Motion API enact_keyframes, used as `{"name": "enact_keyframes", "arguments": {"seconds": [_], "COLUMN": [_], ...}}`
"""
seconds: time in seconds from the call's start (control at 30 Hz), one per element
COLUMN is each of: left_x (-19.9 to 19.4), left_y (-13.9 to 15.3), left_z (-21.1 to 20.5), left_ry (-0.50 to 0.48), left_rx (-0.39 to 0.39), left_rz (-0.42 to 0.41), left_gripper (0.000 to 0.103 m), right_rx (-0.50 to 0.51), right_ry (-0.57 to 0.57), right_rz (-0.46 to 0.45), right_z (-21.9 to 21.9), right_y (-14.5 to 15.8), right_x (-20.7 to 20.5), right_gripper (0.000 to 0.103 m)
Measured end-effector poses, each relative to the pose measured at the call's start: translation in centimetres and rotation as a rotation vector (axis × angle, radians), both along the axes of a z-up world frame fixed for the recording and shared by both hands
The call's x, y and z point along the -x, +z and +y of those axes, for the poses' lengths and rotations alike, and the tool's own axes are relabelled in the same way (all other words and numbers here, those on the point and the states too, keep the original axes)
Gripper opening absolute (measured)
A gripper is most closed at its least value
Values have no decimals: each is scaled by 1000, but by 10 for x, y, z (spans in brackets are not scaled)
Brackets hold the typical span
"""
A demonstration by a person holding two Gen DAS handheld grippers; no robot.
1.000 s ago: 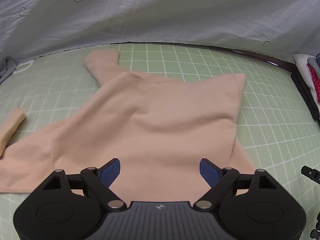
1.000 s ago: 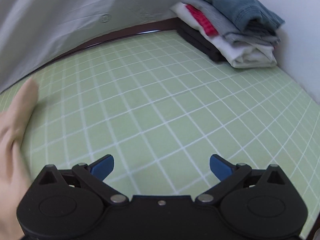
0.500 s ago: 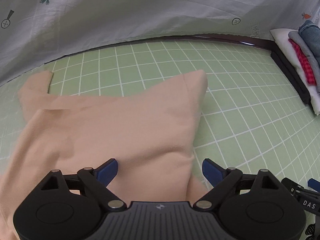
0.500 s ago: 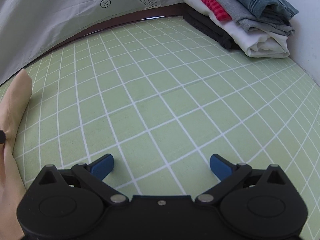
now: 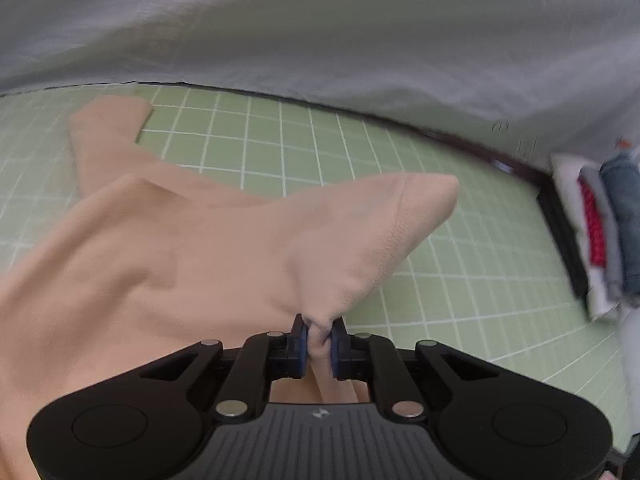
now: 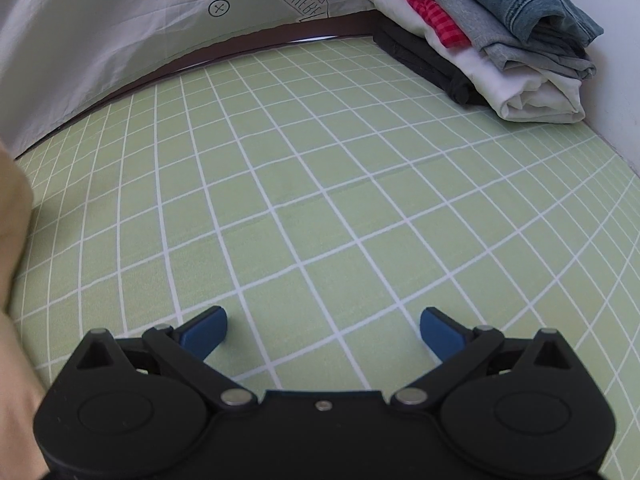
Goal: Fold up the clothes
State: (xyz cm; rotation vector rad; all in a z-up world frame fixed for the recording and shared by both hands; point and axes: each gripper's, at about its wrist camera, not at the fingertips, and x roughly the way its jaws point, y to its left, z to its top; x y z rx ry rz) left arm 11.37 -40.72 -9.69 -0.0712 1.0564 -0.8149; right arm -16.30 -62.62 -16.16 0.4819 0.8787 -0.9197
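A peach garment (image 5: 192, 248) lies spread on the green grid mat (image 5: 460, 280) in the left wrist view. My left gripper (image 5: 319, 340) has its jaws closing, and the blue pads pinch a bunched fold of the garment's near right edge. The cloth rises from the pinch towards a lifted corner (image 5: 432, 196). In the right wrist view my right gripper (image 6: 323, 326) stands open over the bare mat (image 6: 320, 200) with nothing between its fingers. A strip of the peach garment (image 6: 12, 248) shows at that view's left edge.
A stack of folded clothes (image 6: 492, 36) sits at the mat's far right corner, also seen as folded clothes (image 5: 600, 232) at the right of the left wrist view. A grey printed sheet (image 5: 320, 32) hangs behind the mat's dark back edge (image 6: 240, 44).
My left gripper went from wide open to pinching the garment's right edge, and the cloth there now bunches and lifts. The right gripper stays open and hardly moves.
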Motion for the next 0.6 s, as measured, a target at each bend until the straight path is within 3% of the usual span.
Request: {"name": "enact_keyframes", "arguments": {"seconds": [0.1, 0.2, 0.3, 0.4, 0.6], "left_x": [2, 11, 17, 22, 13], "left_y": [11, 4, -20, -44, -58], "left_z": [60, 121, 165, 192, 198], "left_ry": [110, 309, 461, 541, 557], "left_rx": [216, 287, 198, 150, 144], "left_rz": [57, 94, 126, 185, 231], "left_gripper": [12, 12, 12, 13, 18], "right_rx": [-3, -2, -3, -10, -13], "right_ry": [4, 5, 6, 9, 134], "right_rz": [3, 4, 9, 16, 64], "right_z": [3, 7, 12, 15, 26], "right_y": [0, 0, 1, 1, 8], "right_x": [1, 1, 0, -4, -38], "right_gripper": [103, 103, 103, 103, 103]}}
